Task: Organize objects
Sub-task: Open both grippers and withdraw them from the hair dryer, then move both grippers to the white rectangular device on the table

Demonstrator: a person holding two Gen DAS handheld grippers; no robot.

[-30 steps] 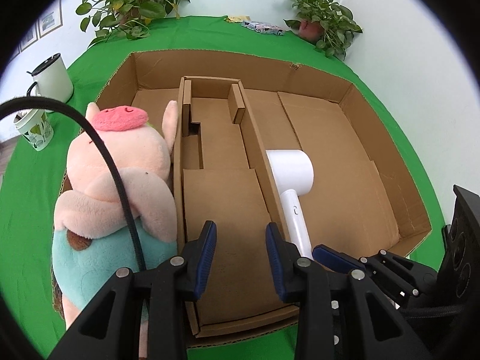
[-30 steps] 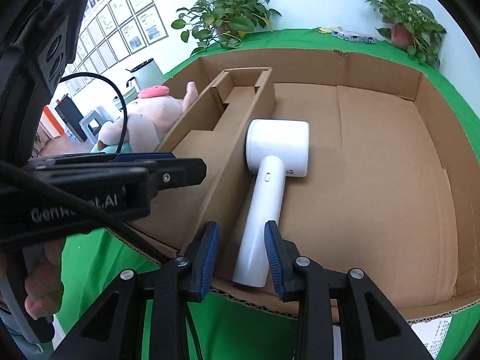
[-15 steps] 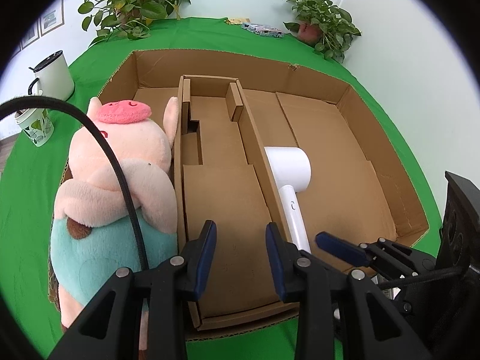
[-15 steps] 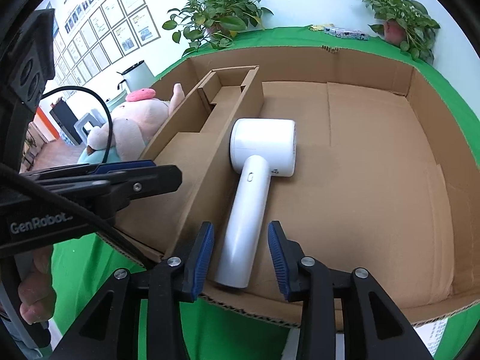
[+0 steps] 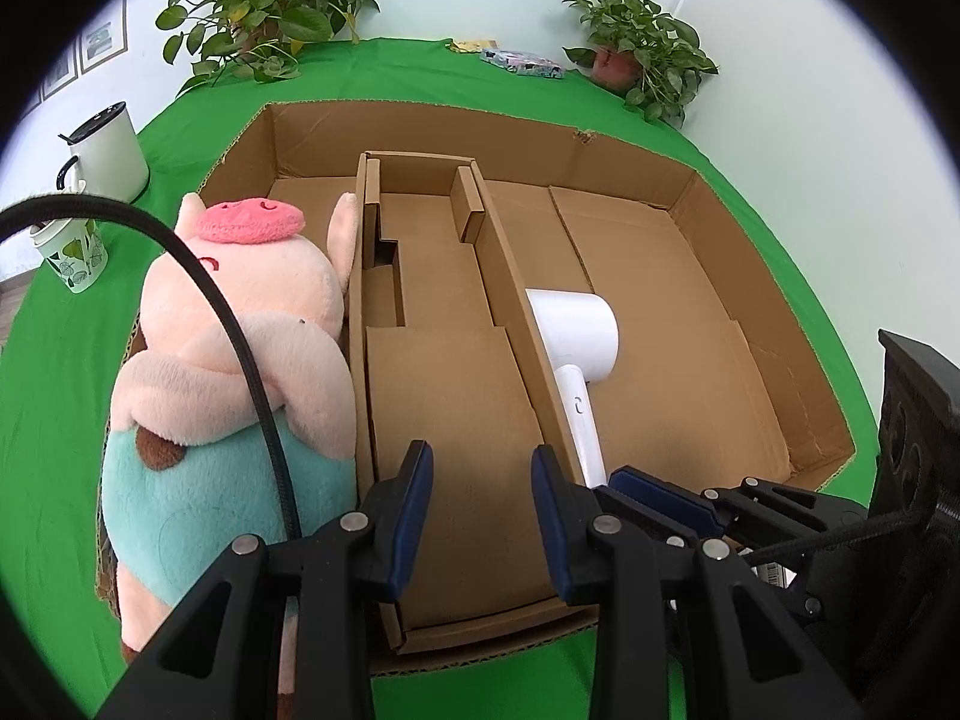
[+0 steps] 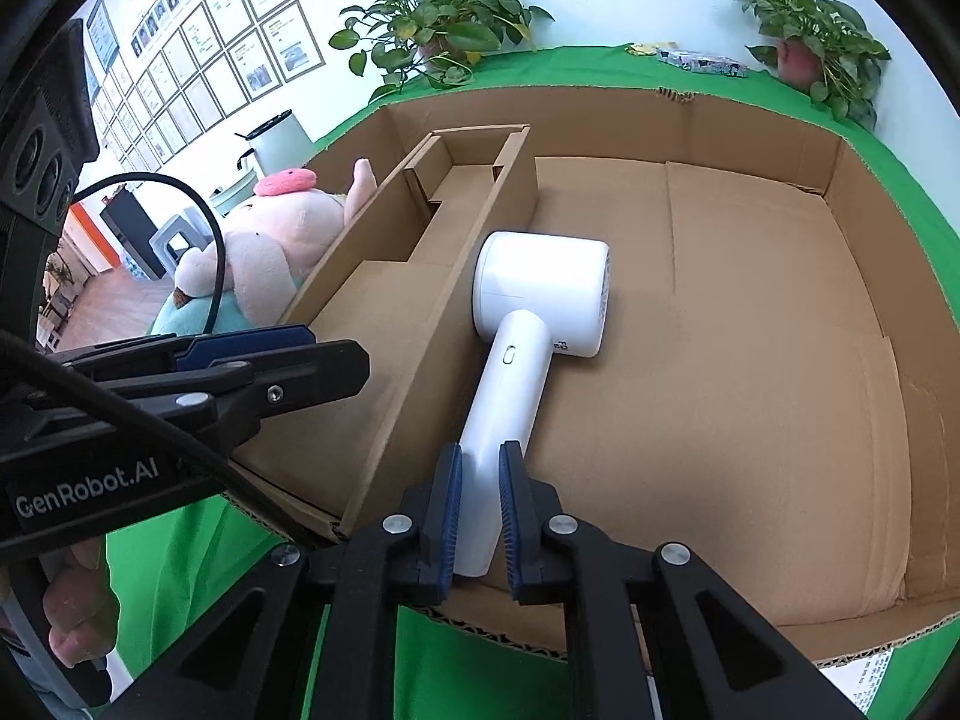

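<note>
A white hair dryer [image 6: 540, 288] lies in the right half of a shallow open cardboard box [image 6: 660, 126], its handle pointing at the near wall. My right gripper [image 6: 480, 480] is closing on the end of that handle, and both blue pads press against it. A cardboard insert [image 5: 444, 384] stands in the middle of the box [image 5: 420, 132], with a plush pig [image 5: 240, 312] lying to its left. My left gripper [image 5: 480, 516] hovers open over the near end of the insert with nothing between its fingers. The left wrist view shows the hair dryer [image 5: 576, 324] behind the insert's wall.
The box sits on a green cloth [image 5: 54, 360]. A white kettle [image 5: 108, 150] and a patterned cup [image 5: 69, 255] stand at the left. Two potted plants [image 5: 264, 12] [image 5: 642, 42] and a small packet [image 5: 522, 63] are at the back. A hand [image 6: 78, 612] holds the left gripper.
The right gripper's jaws have closed from either side of the hair dryer's handle onto it. The left gripper and the objects have stayed where they were.
</note>
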